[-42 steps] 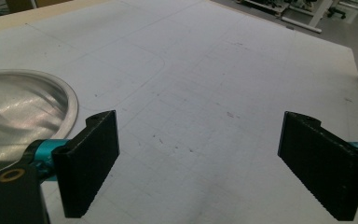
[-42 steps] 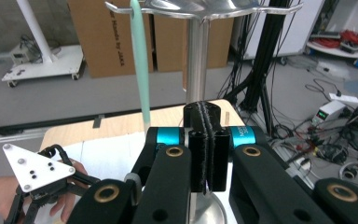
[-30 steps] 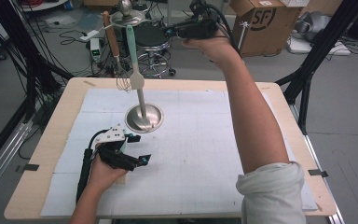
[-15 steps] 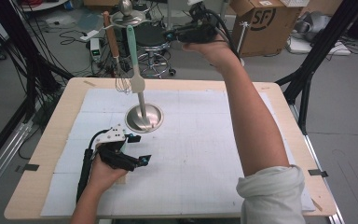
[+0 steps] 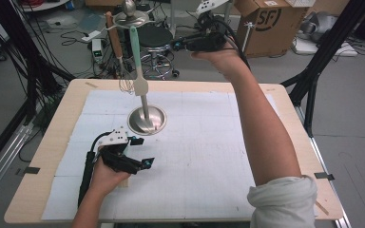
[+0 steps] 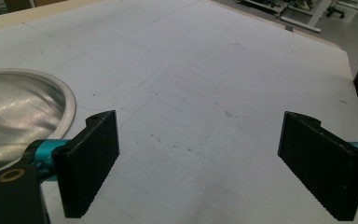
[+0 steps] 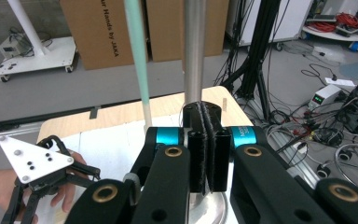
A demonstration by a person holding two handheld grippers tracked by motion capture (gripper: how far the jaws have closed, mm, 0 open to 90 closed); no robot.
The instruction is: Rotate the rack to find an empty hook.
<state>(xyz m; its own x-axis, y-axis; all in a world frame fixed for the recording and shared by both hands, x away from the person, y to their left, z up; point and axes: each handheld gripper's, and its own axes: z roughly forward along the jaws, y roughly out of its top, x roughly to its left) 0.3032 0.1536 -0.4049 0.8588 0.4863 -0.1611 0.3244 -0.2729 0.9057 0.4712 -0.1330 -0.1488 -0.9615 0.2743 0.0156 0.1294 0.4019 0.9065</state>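
Note:
A metal utensil stand has a round base [image 5: 146,121] on the white mat and a pole [image 7: 195,46] rising to a top disc [image 5: 130,18]. From the disc hang a teal spatula [image 5: 136,52] and a wooden-handled whisk [image 5: 115,40]. My right gripper [image 5: 176,45] is held high, level with the top of the stand and just to its right. Its jaws are shut [image 7: 206,112] and I see nothing between them. My left gripper [image 5: 143,152] rests on the mat in front of the base, open [image 6: 198,158] and empty.
The mat covers a wooden table [image 5: 66,102]. On the floor beyond the far edge are cardboard boxes [image 5: 266,21], a stool [image 5: 154,40], cables and black tripod legs [image 5: 313,71]. The right forearm [image 5: 261,133] crosses above the table's right half.
The right gripper has sunk very slightly beside the top of the stand. The left hand has stayed where it was.

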